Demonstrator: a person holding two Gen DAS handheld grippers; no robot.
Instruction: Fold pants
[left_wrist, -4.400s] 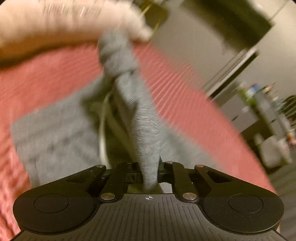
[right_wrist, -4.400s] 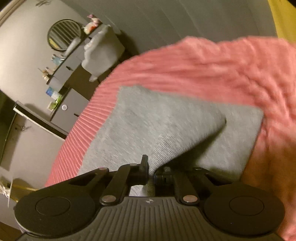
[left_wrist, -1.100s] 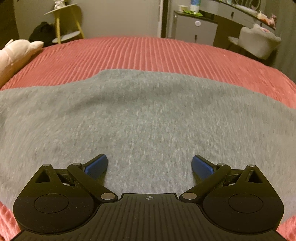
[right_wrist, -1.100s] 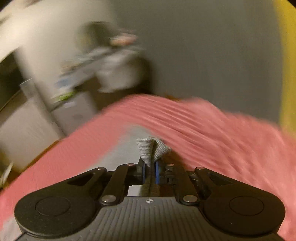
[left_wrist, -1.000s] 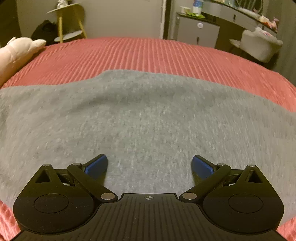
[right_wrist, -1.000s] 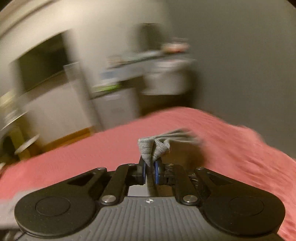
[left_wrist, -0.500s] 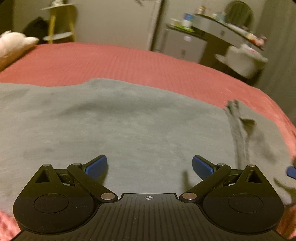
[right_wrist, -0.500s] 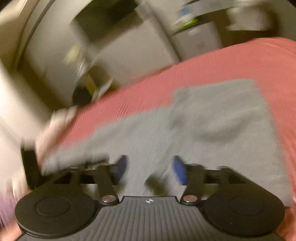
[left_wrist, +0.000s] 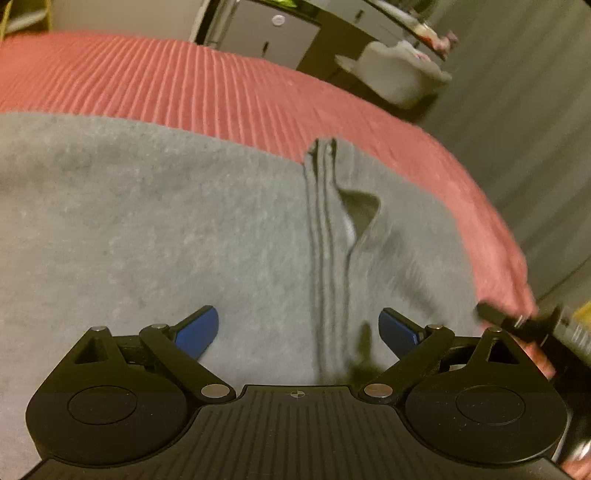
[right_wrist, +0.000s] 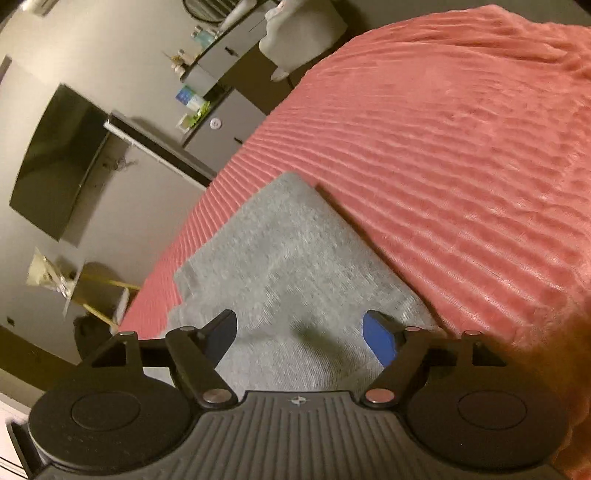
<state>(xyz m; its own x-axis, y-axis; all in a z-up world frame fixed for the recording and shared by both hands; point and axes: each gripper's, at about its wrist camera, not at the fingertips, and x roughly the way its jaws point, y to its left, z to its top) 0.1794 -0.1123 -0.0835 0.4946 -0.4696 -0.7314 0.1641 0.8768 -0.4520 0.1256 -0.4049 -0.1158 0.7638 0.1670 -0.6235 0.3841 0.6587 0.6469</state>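
The grey pants (left_wrist: 155, 221) lie folded flat on the red ribbed bedspread (left_wrist: 192, 85). A raised ridge of folded waistband or cuff (left_wrist: 328, 236) runs toward my left gripper (left_wrist: 298, 328), which is open and empty just above the fabric. In the right wrist view the pants (right_wrist: 288, 254) lie as a grey rectangle; my right gripper (right_wrist: 300, 334) is open and empty over their near end. The right gripper also shows in the left wrist view at the right edge (left_wrist: 517, 325).
The bedspread (right_wrist: 461, 155) stretches wide to the right of the pants. Beyond the bed stand a grey dresser (right_wrist: 221, 122), a pale armchair (left_wrist: 399, 77), a wall TV (right_wrist: 55, 166) and a yellow-legged stool (right_wrist: 96, 295).
My right gripper has let go of the grey fabric it held a second ago and now stands open. The pants lie flat. My left gripper has stayed open and swung to the right.
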